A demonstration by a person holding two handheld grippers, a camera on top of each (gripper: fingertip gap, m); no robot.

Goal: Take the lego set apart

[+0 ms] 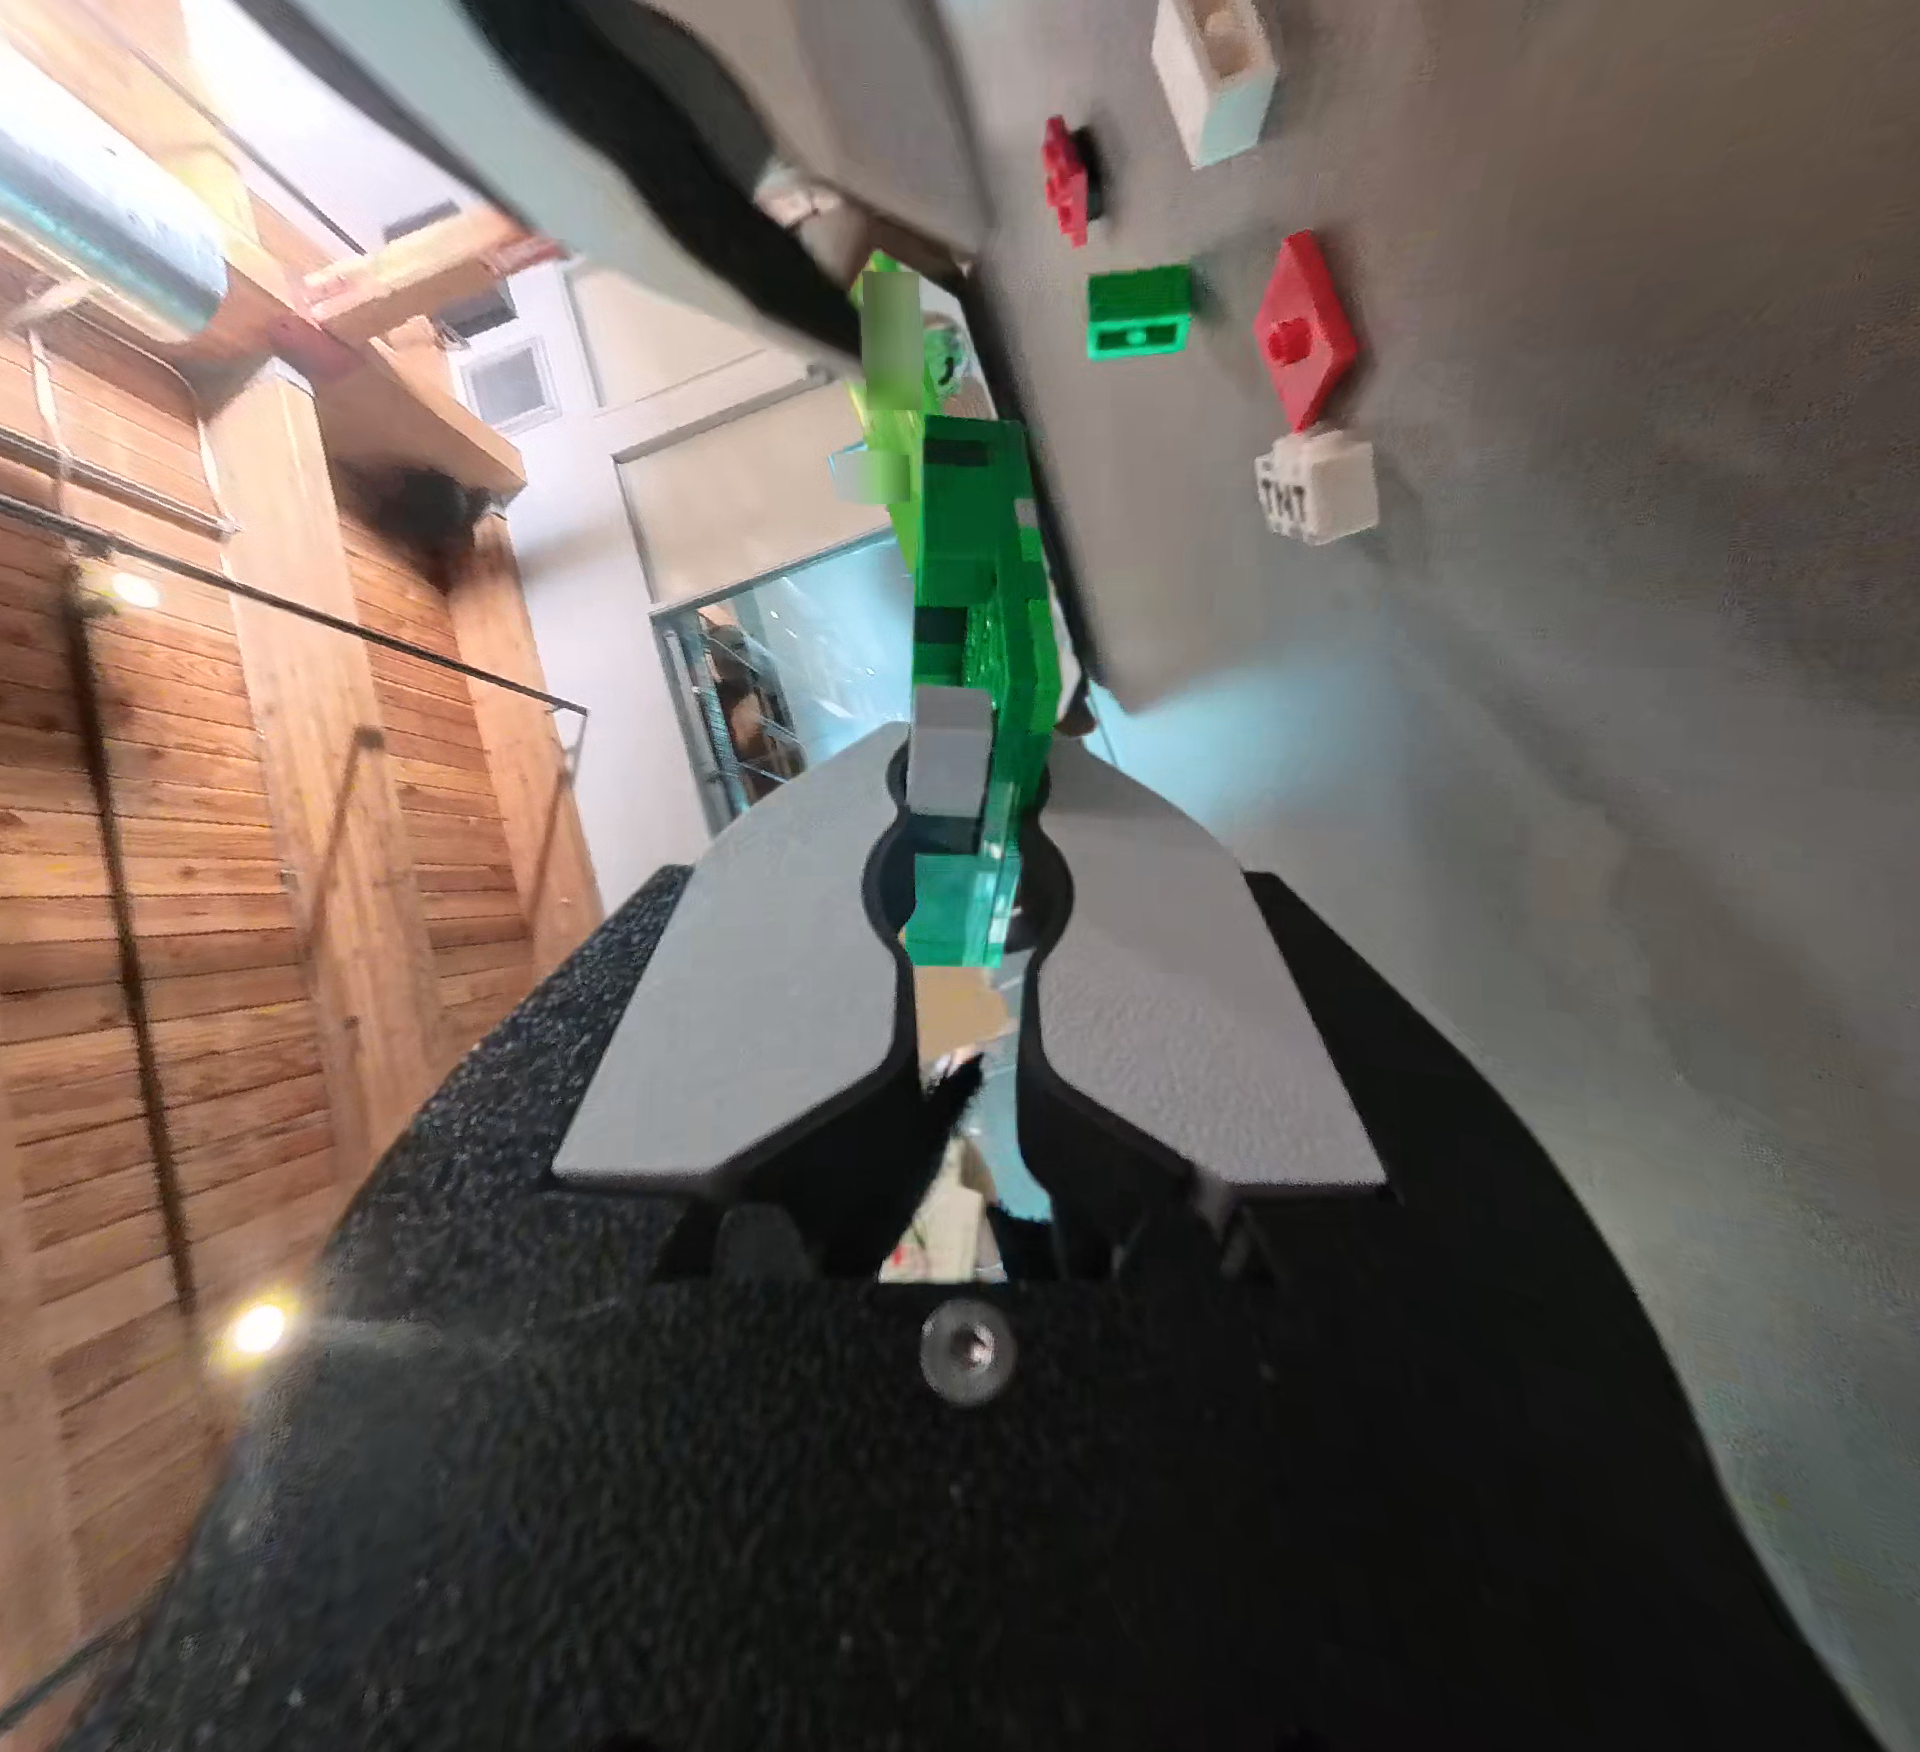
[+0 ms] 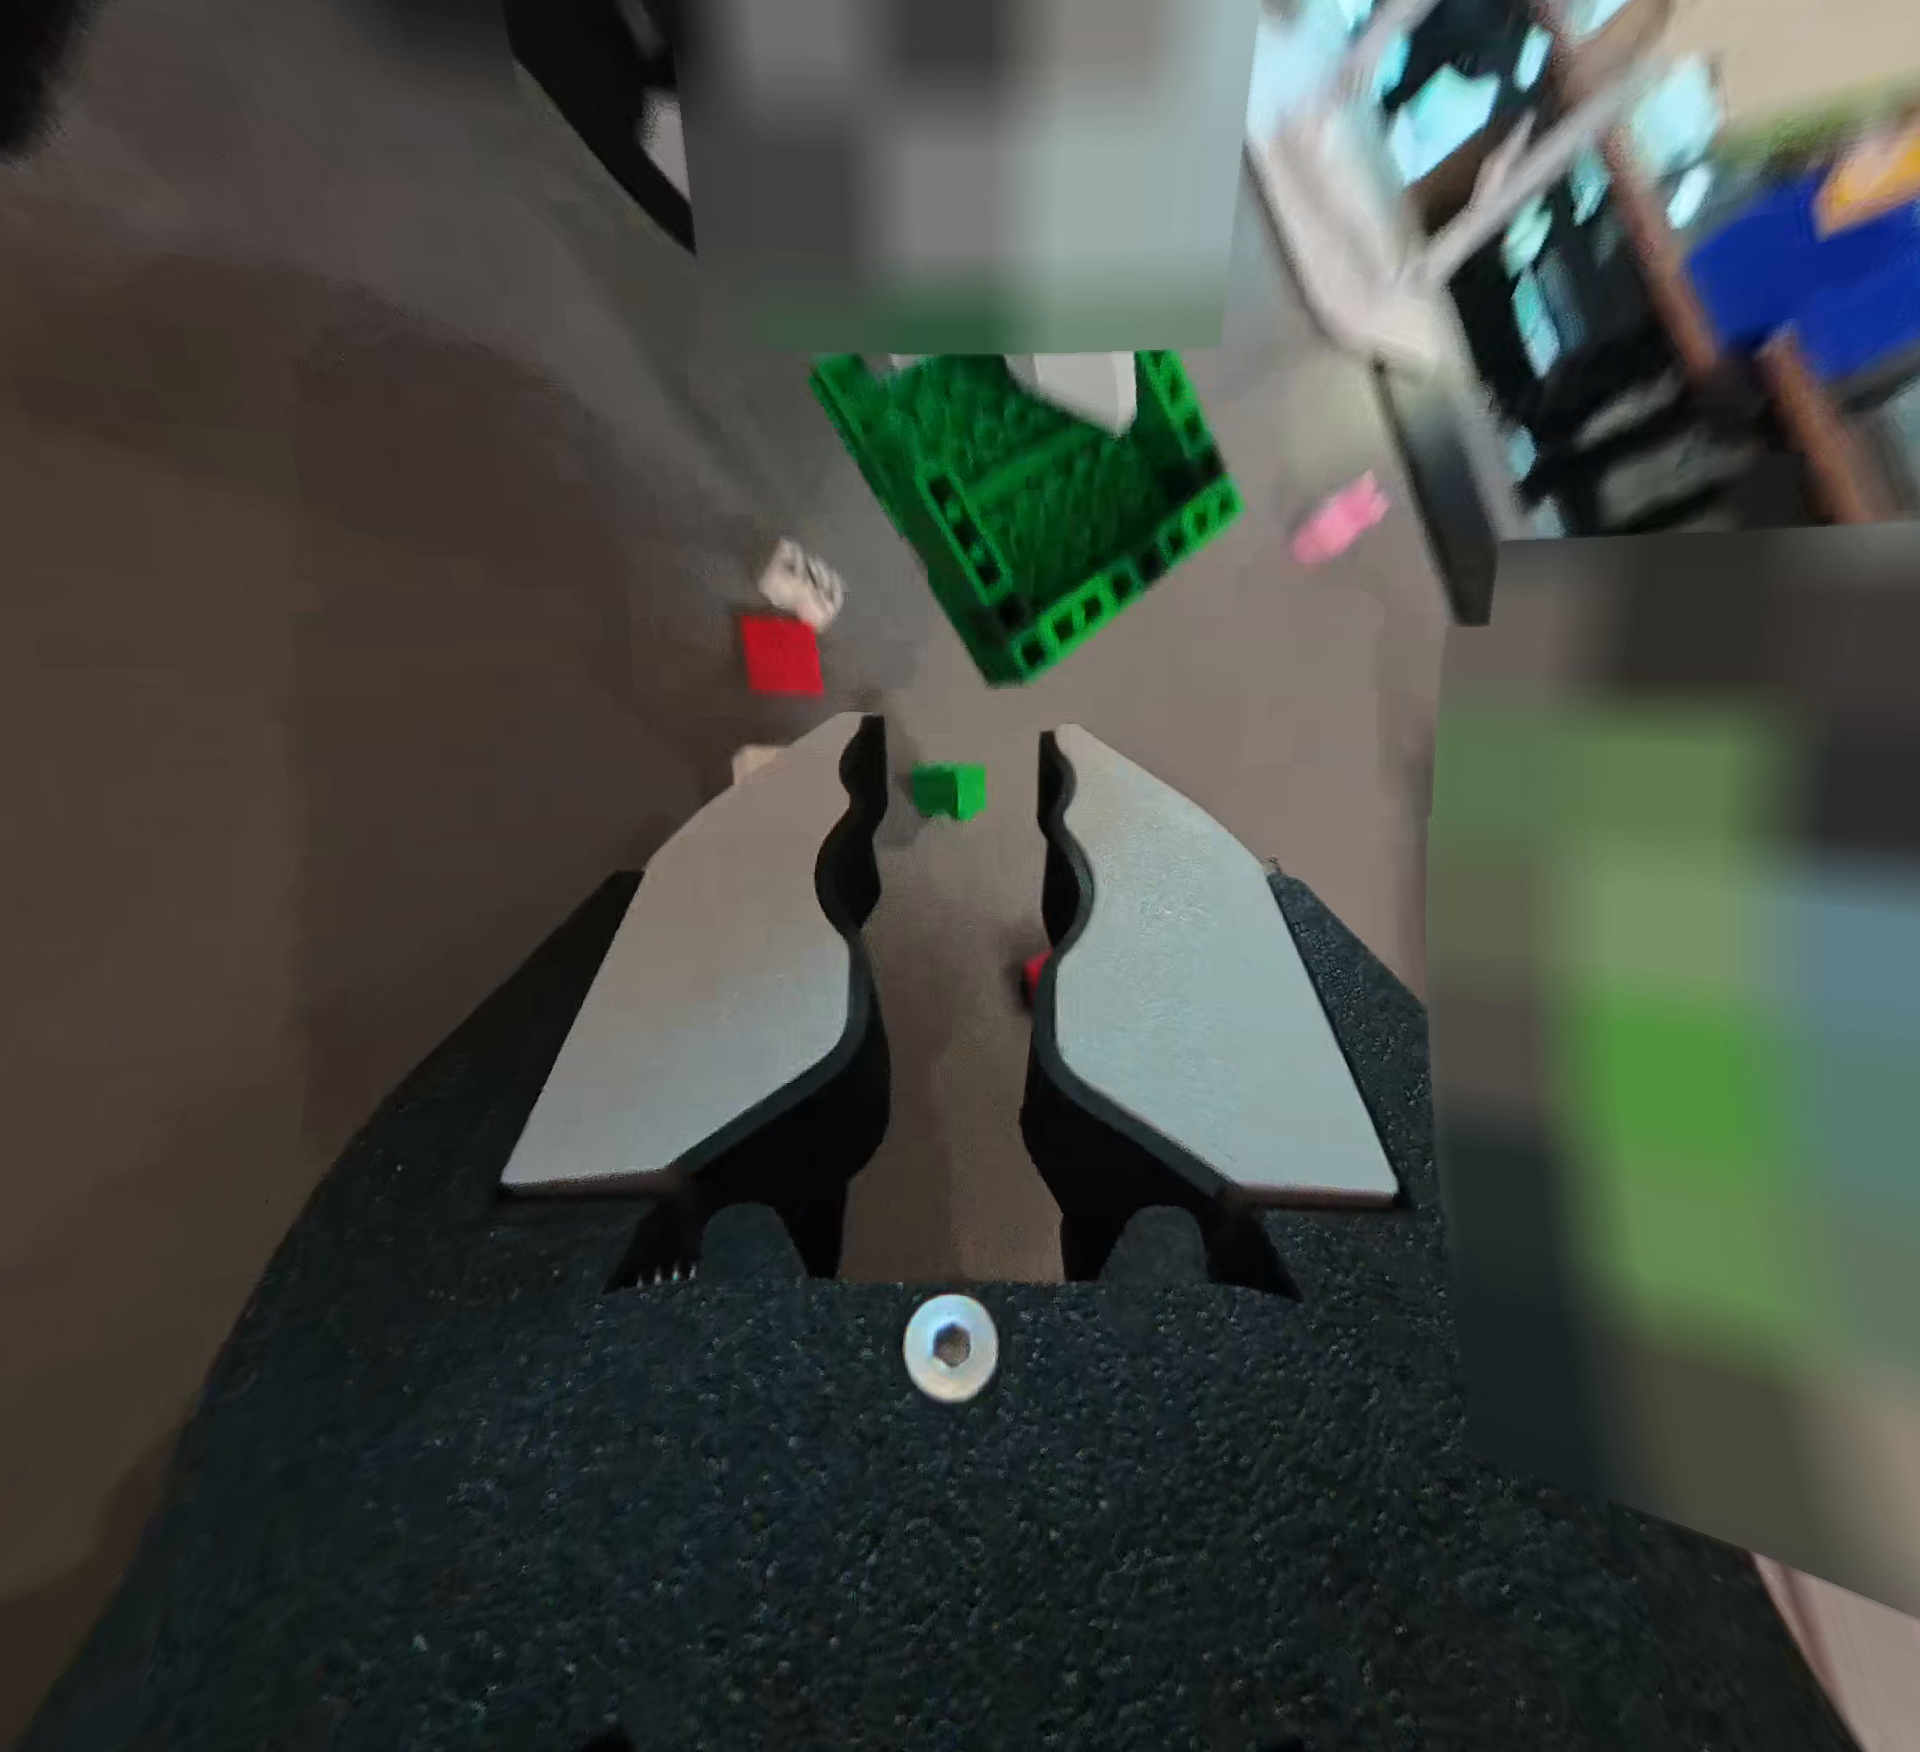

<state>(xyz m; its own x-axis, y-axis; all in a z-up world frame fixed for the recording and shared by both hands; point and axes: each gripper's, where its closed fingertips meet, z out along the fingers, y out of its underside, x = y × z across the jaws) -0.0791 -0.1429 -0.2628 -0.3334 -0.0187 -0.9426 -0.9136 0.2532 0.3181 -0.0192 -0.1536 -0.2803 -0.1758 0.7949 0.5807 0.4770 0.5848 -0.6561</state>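
Note:
My left gripper (image 1: 982, 767) is shut on a green lego assembly (image 1: 977, 559) with a grey brick (image 1: 945, 757) on its side, and holds it edge-on in the air above the grey table (image 1: 1558, 767). In the right wrist view the same assembly (image 2: 1029, 507) shows its studless underside, tilted. My right gripper (image 2: 961, 746) is open and empty, low over the table, with a small green brick (image 2: 948, 788) lying just past its fingertips. The right gripper's grey fingers (image 1: 416, 40) show at the top left of the left wrist view.
Loose pieces lie on the table: a white brick (image 1: 1216, 55), a small red piece (image 1: 1070, 180), a green brick (image 1: 1138, 315), a red plate (image 1: 1304, 331) (image 2: 781, 655), a white printed brick (image 1: 1314, 487) (image 2: 800, 580) and a pink piece (image 2: 1340, 518).

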